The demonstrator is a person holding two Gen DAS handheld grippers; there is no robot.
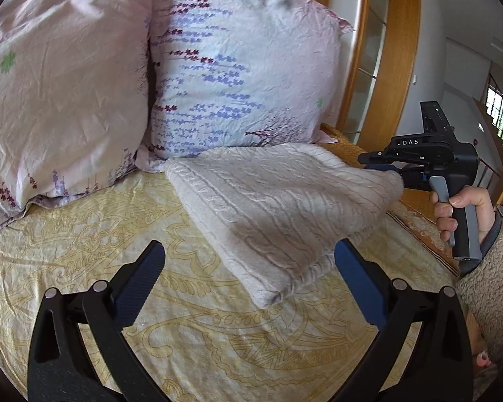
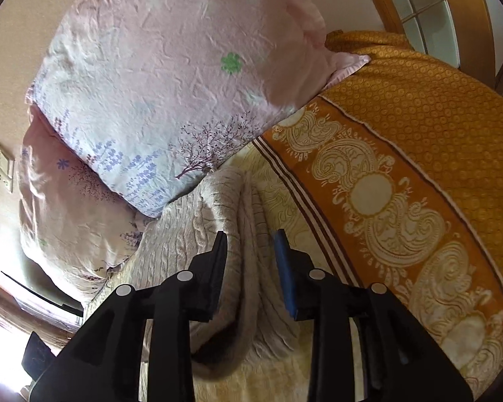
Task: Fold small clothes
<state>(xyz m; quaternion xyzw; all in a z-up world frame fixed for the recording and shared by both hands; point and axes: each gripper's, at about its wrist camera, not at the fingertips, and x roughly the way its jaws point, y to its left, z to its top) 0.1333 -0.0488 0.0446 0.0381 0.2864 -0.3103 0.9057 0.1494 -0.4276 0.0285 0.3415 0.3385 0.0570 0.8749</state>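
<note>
- Sweater (image 1: 278,214): cream cable knit, folded into a flat bundle on the bed (image 1: 84,251), its far edge just beside the right pillow (image 1: 244,77).
- Left claw (image 1: 249,261): wide open, empty, near the bundle's near corner.
- Right claw (image 2: 249,251): partly open over the sweater's right edge; pads not pressing on it.
- Handling, judged: light, soft, limp; layers may slip apart. Best gripped at the folded edges, through all layers.

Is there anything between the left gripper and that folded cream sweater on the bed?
Nothing visible. The left gripper is open, and the cream sweater lies directly ahead on the yellow bedspread, its near corner already between the fingers. The pillows sit behind it.
</note>
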